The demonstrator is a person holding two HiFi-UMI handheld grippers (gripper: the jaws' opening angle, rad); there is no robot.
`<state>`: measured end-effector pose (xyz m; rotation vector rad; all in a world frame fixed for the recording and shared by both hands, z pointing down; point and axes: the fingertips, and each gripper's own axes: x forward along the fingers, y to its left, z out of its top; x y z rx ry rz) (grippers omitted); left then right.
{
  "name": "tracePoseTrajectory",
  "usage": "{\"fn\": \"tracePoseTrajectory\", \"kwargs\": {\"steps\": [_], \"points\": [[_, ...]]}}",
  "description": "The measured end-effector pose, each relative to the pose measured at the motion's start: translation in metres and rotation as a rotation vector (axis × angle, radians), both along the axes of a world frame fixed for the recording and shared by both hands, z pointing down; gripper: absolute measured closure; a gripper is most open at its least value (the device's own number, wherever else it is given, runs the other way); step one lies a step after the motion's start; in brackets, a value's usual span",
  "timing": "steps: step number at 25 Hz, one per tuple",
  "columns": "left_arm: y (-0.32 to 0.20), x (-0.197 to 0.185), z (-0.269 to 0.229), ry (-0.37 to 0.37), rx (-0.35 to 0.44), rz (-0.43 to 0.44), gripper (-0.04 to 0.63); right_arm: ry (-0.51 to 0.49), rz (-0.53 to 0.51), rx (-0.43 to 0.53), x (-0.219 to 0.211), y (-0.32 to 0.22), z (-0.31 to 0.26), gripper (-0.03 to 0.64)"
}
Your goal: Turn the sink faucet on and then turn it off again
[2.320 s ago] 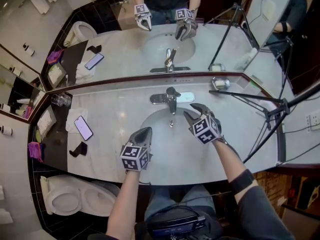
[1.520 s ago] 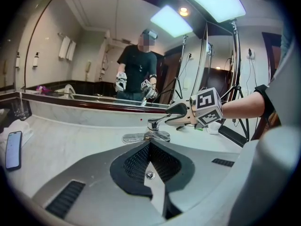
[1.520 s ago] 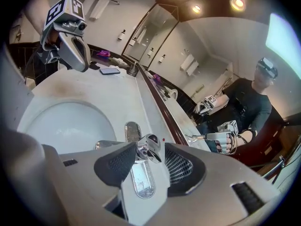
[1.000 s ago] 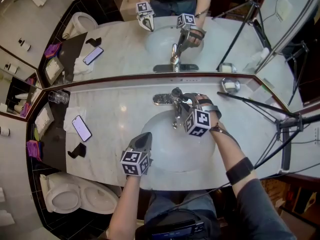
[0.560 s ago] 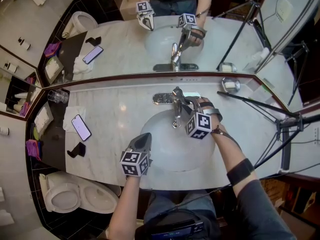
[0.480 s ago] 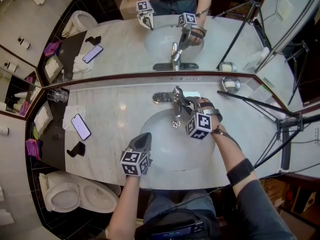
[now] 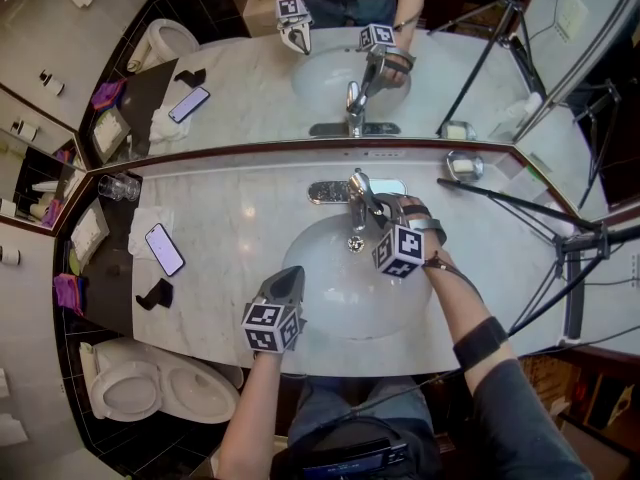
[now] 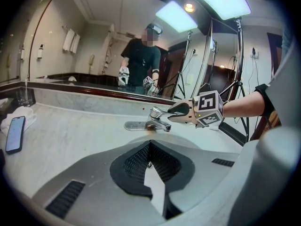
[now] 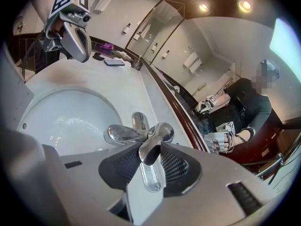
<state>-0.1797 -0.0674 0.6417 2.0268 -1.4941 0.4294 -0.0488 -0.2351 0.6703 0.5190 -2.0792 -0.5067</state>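
At the back edge of the counter (image 7: 230,218), mid-length and just behind the sink (image 7: 300,303), stands the faucet (image 7: 352,196).

Progress:
- We have the right gripper (image 7: 374,208) on the faucet. Its view shows the lever (image 9: 149,149) lying between its fingers, which are closed on it from both sides.
- These fingers have just been closing, with the lever between them.
- We see no stream from the spout in any view, though glare on the basin could hide a thin one. We judge the turning-on as just begun at most.
- Left to do: lift or swing the lever until water runs, then bring it back to shut off and let go.
- The left gripper (image 7: 289,273) hangs over the front edge of the sink, well apart from the faucet. Its fingers are pressed together on nothing, and it takes no part.

Against the earlier frames:
- About two seconds back, the right gripper hung over the right side of the basin, clear of the faucet, with its fingers spread.
- A second back it had reached the lever, and it has since settled slightly lower on it.
- The left gripper has kept its place and its closed fingers throughout.
- Whether the lever itself has shifted yet, we cannot tell.
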Motion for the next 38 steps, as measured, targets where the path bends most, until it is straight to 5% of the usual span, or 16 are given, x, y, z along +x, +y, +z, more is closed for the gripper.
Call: {"fn": "tracePoseTrajectory", "kwargs": {"steps": [19, 29, 38], "points": [[0.036, -0.01, -0.038, -0.014, 0.055, -0.027, 0.595, 0.005, 0.095, -0.061, 0.032, 0.042, -0.021, 0.479], [0.049, 0.002, -0.071, -0.002, 0.108, -0.003, 0.595, -0.171, 0.247, -0.087, 0.072, 0.097, -0.086, 0.592], [0.061, 0.003, -0.095, -0.006, 0.143, 0.027, 0.595, -0.331, 0.354, -0.156, 0.089, 0.147, -0.114, 0.6]]}}
